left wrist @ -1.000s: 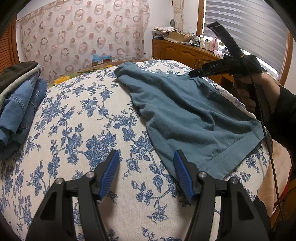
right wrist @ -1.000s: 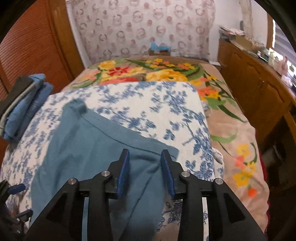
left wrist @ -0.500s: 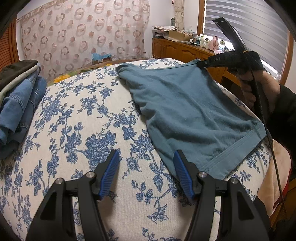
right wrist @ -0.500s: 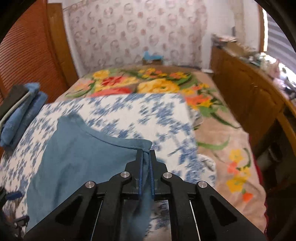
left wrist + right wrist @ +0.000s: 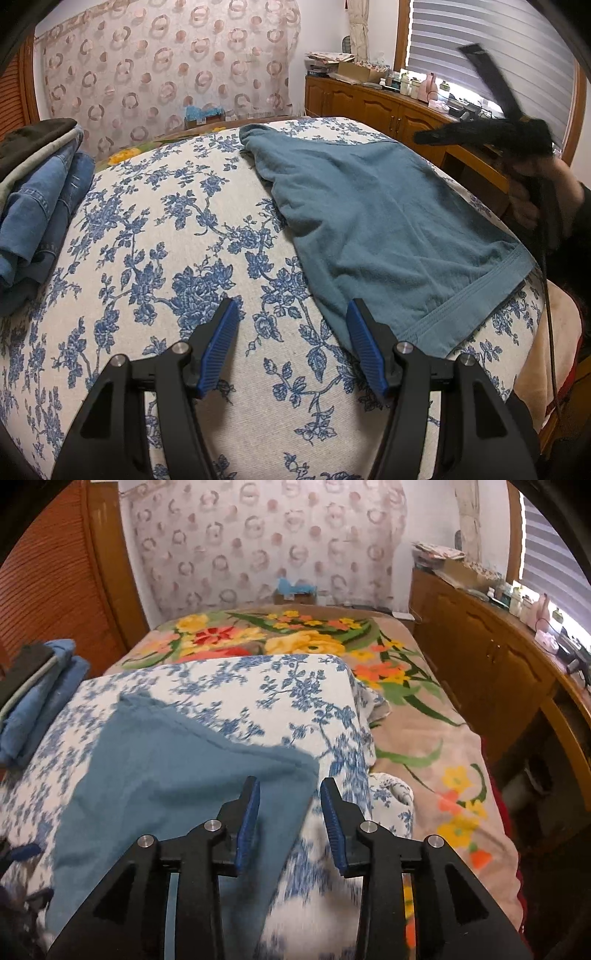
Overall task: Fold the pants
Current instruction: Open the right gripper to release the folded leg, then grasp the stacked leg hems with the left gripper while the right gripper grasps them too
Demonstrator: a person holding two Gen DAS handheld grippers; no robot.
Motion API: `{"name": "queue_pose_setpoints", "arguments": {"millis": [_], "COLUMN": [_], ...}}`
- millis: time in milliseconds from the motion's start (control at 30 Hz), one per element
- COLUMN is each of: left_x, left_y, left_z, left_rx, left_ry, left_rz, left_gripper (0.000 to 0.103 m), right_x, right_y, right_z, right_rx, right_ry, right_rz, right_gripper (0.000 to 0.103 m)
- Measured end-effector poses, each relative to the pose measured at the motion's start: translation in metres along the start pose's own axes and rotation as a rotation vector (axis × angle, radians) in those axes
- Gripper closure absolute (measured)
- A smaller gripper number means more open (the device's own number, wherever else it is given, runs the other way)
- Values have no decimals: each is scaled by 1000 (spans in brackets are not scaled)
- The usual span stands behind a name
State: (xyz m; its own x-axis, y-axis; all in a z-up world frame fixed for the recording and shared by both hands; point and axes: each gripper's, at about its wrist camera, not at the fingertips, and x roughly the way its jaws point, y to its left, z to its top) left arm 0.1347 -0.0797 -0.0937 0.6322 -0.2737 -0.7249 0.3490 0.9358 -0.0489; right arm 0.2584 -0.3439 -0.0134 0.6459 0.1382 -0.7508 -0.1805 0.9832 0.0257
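While I hold both tools over the bed, the work surface under me is a white cloth with blue flowers [image 5: 177, 229], spread over a floral blanket [image 5: 413, 716] that shows at the far end and along the right side. The teal pants [image 5: 376, 229] lie flat on the right half of that cloth, waistband near me, one leg end reaching toward the far side. A stack of folded jeans [image 5: 33, 206] sits at the left edge. Beyond the bed hangs a curtain with ring prints [image 5: 166, 62]; a wooden cabinet [image 5: 491, 664] with clutter on top runs along the right wall under a blinded window.

My left gripper [image 5: 291, 347] hovers with fingers spread and empty, just left of the waistband corner. My right gripper [image 5: 290, 819] has just been opening; its fingers stand apart above the pants' right edge, clamping nothing. The cloth's left half is bare fabric; its right edge drops off close beside the pants.
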Motion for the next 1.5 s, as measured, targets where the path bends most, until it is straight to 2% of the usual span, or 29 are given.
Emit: {"name": "queue_pose_setpoints", "arguments": {"millis": [200, 400, 867, 1033, 1233, 1300, 1333, 1367, 1400, 1500], "left_x": [-10, -23, -49, -46, -34, -32, -32, -31, -33, -45], "left_y": [-4, -11, -29, -32, -37, -39, -41, -43, -44, -45], "left_z": [-2, -8, -23, -32, -35, -35, -35, -34, -33, -26], "left_rx": [9, 1, 16, 11, 11, 14, 19, 24, 33, 46], "left_ry": [-30, -35, -55, -39, -14, -13, -16, -12, -15, -57], "left_rz": [24, -12, -84, -121, -141, -145, -143, -147, -143, -148], "left_gripper": [42, 42, 42, 55, 59, 66, 73, 80, 84, 88], "right_x": [-58, -93, -103, -102, -101, -99, -98, -97, -96, -101], "right_y": [19, 30, 60, 56, 52, 51, 50, 50, 51, 52], "right_z": [-52, -98, -140, -150, -149, -148, -147, -147, -146, -142], "right_rx": [-32, 30, -57, -25, -2, 10, 14, 13, 4, -8], "right_ry": [-33, -64, -16, -3, 0, 3, 5, 11, 16, -7], "right_rz": [78, 113, 55, 68, 80, 89, 86, 88, 93, 116], "right_gripper": [69, 69, 67, 67, 67, 67, 67, 69, 83, 92]}}
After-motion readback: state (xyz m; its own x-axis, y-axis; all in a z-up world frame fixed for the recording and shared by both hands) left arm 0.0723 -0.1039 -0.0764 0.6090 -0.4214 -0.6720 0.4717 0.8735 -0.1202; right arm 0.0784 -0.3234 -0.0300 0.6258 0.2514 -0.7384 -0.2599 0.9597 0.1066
